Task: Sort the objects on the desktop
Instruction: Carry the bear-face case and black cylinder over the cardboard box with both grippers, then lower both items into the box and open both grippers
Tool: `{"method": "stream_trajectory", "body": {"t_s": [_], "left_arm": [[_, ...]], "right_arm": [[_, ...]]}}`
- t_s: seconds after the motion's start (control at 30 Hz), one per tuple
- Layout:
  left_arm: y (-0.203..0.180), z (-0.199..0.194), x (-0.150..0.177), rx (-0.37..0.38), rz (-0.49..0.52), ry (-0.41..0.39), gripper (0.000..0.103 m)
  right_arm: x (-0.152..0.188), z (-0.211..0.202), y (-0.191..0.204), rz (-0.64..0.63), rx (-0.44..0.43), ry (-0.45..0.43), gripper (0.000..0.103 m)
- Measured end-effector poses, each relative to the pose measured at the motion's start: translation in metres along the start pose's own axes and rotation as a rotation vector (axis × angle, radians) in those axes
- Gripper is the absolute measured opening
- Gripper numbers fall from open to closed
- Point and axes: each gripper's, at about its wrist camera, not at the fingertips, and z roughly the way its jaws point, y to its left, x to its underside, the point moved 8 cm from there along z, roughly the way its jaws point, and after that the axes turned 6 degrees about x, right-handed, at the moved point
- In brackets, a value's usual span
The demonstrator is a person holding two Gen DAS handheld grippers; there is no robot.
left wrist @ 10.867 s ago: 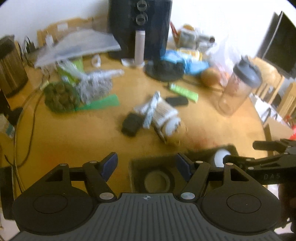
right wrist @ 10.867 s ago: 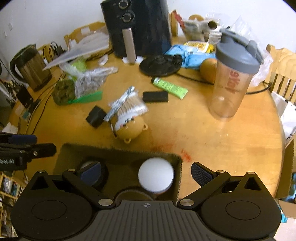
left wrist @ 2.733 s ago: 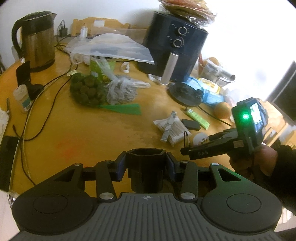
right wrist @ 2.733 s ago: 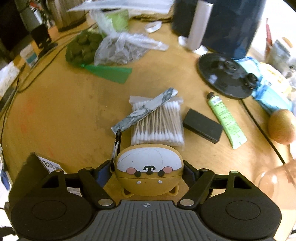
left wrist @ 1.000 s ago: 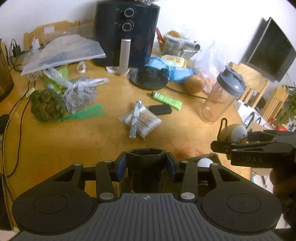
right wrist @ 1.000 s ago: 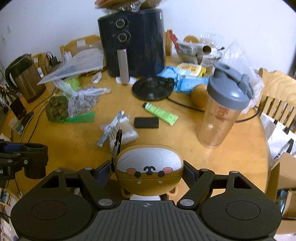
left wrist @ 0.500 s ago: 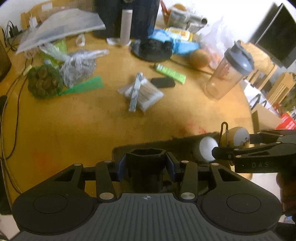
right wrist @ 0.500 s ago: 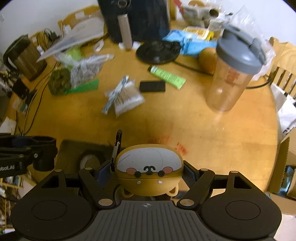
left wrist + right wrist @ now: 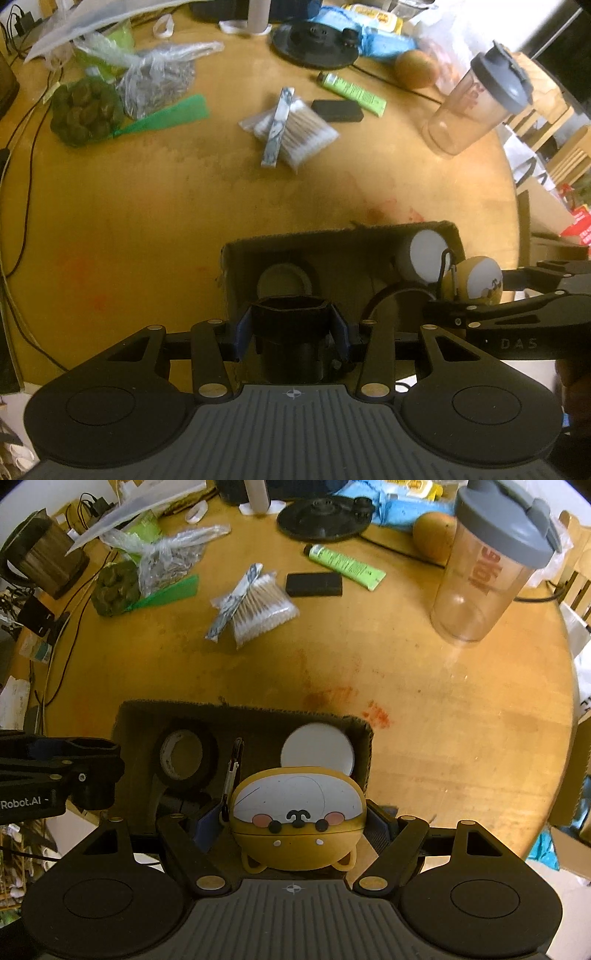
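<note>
Scuffed wooden table [image 9: 424,701], cardboard box [image 9: 240,710]

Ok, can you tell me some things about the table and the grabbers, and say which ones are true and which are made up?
1. The right gripper holds a yellow bear-faced case. True.
2. The left gripper is empty. False: it is shut on a black hexagonal holder.
3. A roll of black tape lies in the cardboard box. True.
4. The shaker bottle lies on its side. False: it stands upright with its grey lid on.
5. The green tube is inside the box. False: it lies on the table beside a black bar.
</note>
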Motion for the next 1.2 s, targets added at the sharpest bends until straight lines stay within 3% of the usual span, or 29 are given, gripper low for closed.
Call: {"method": "stream_trajectory", "body": {"t_s": [0.53, 0.57, 0.67, 0.73, 1.2], "left_arm": [[0.003, 0.004, 0.002, -0.002, -0.011, 0.027, 0.044], [0.004, 0.004, 0.001, -0.004, -0.016, 0.027, 0.045], [0.005, 0.006, 0.001, 0.017, -0.034, 0.031, 0.065], [0.006, 0.005, 0.001, 0.009, -0.035, 0.029, 0.075], [0.009, 0.006, -0.001, -0.013, -0.042, 0.031, 0.075]], "right_arm": [[0.003, 0.001, 0.003, 0.038, -0.016, 0.02, 0.081], [0.003, 0.0, 0.004, 0.032, -0.017, 0.012, 0.082], [-0.001, -0.008, 0.01, -0.005, -0.011, -0.019, 0.102], [-0.002, -0.01, 0.013, -0.026, 0.0, -0.027, 0.103], [0.003, -0.001, 0.012, -0.037, 0.025, 0.008, 0.103]]}}
